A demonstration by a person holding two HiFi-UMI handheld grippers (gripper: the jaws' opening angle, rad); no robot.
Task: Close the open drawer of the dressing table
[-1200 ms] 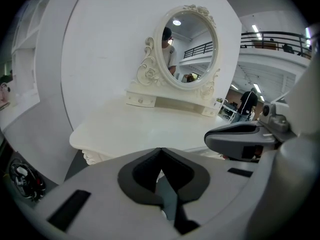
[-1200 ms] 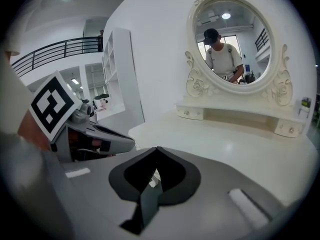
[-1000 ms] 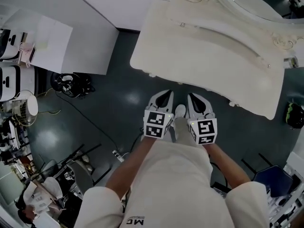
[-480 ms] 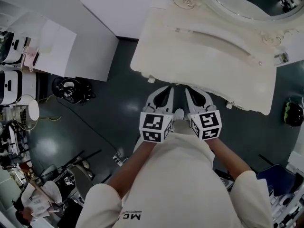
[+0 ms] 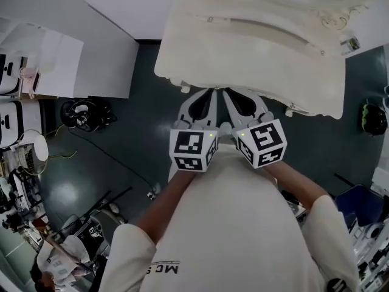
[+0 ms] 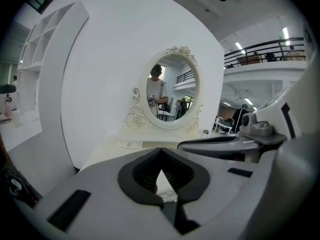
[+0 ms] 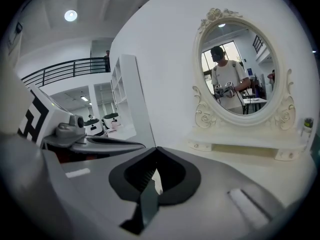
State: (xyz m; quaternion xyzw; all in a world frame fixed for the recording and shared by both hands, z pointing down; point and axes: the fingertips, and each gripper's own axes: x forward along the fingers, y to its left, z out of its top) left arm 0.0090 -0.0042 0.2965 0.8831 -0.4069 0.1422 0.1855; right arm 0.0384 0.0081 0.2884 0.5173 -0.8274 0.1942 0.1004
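The cream dressing table (image 5: 255,53) fills the top of the head view, and its oval mirror (image 6: 172,91) shows in both gripper views, mirror (image 7: 240,69). No open drawer shows plainly; only two small knobs (image 5: 185,89) peek out under the front edge. My left gripper (image 5: 211,91) and right gripper (image 5: 226,92) are side by side at that front edge, both shut with nothing between the jaws. In the left gripper view the left gripper (image 6: 160,150) points over the tabletop towards the mirror. The right gripper (image 7: 156,150) does the same.
A white shelf unit (image 5: 91,47) stands left of the table. Dark gear and cables (image 5: 85,111) lie on the floor beside it. A blue bin (image 5: 355,202) and a green-black object (image 5: 372,119) sit to the right. A small bottle (image 5: 351,43) stands on the table's right end.
Both grippers have risen together from low over the floor to the table's front edge, staying shut and side by side. The table now sits higher in the head view.
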